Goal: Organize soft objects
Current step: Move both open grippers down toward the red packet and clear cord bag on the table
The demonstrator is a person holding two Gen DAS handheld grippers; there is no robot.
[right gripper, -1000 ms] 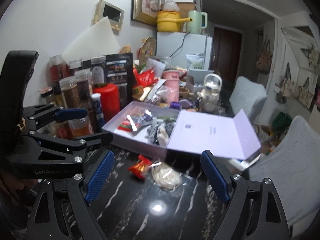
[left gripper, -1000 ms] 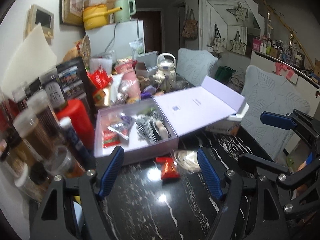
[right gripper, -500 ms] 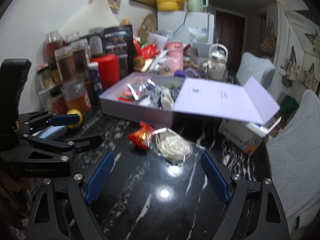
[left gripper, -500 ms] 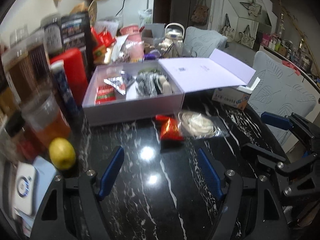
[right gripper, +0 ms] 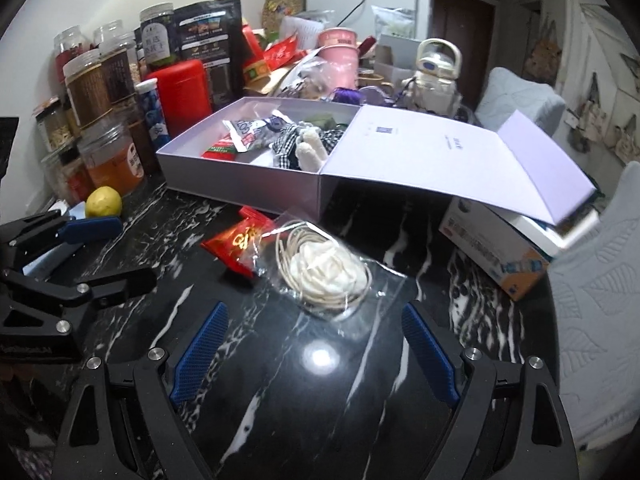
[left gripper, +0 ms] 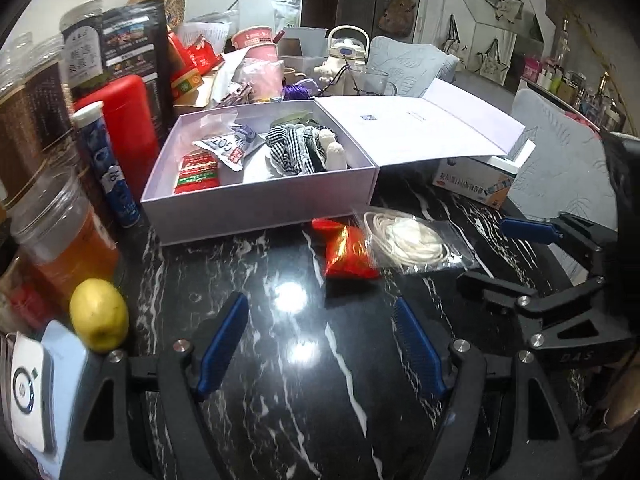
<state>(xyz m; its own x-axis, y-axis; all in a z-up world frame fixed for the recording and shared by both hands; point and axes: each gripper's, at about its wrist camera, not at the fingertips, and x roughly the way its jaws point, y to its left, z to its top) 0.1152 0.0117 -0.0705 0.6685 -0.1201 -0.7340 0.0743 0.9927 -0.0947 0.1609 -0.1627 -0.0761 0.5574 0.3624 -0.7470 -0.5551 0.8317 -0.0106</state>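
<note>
Both wrist views look steeply down, close over the black marble table (left gripper: 304, 392), toward the open lilac box (left gripper: 256, 208) (right gripper: 240, 180); left view from its left, right view from its right

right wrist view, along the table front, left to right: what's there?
left gripper → lemon → red snack packet → clear bag of white cord → blue-and-white carton under the open box lid

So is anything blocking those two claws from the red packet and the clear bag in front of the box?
Nothing visible. Bare black marble lies between the open right gripper and the clear bag of white cord, and between the open left gripper and the red snack packet.
</note>
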